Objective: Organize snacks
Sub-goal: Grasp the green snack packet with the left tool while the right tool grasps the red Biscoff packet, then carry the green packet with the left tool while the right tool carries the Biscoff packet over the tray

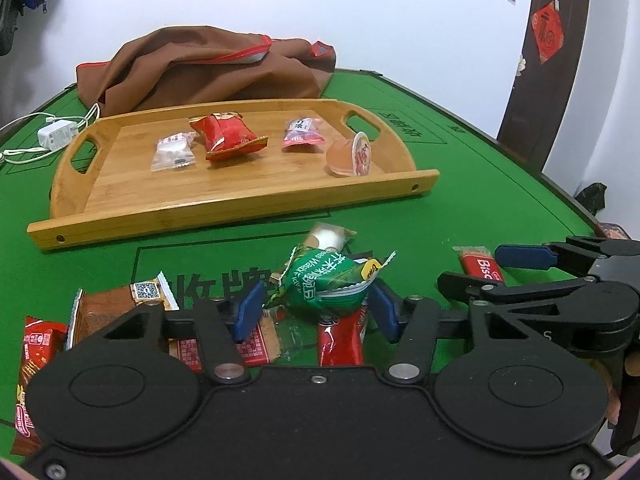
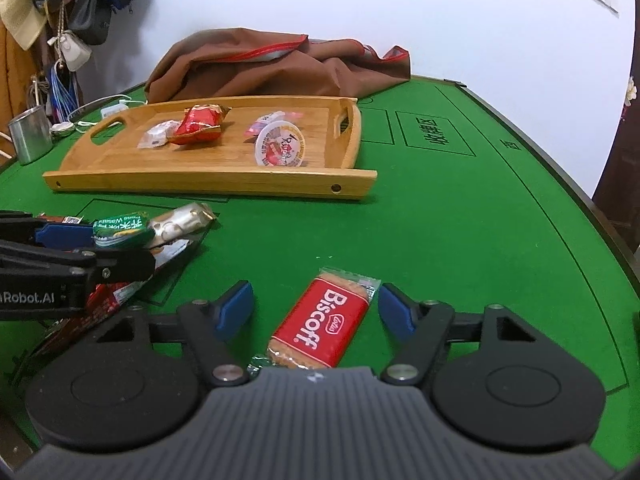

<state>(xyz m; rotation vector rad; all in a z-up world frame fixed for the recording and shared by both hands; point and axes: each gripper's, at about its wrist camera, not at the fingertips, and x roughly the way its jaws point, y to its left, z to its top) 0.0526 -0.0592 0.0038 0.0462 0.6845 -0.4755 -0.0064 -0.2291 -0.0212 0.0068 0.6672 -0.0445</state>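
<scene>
My left gripper [image 1: 316, 312] hangs over a pile of snack packets at the near edge of the green table [image 1: 460, 200]. Its blue pads touch both sides of a crumpled green snack packet [image 1: 328, 280] on top of the pile, so it is shut on it. Red and brown packets [image 1: 340, 340] lie underneath. My right gripper [image 2: 316, 312] stands open around a red Biscoff biscuit packet [image 2: 320, 324] lying flat on the felt, pads clear of it. Beyond lies a wooden tray [image 1: 240, 208] holding a red packet [image 1: 228, 136], a white one [image 1: 172, 152], a pink one [image 1: 300, 134] and a jelly cup [image 1: 352, 156].
A brown cloth bag [image 1: 200, 68] lies behind the tray. A white charger with its cable [image 1: 56, 136] sits at the tray's left end. A metal cup [image 2: 30, 136] stands at the table's left edge, under hanging bags [image 2: 80, 12]. Bare felt stretches right of the tray.
</scene>
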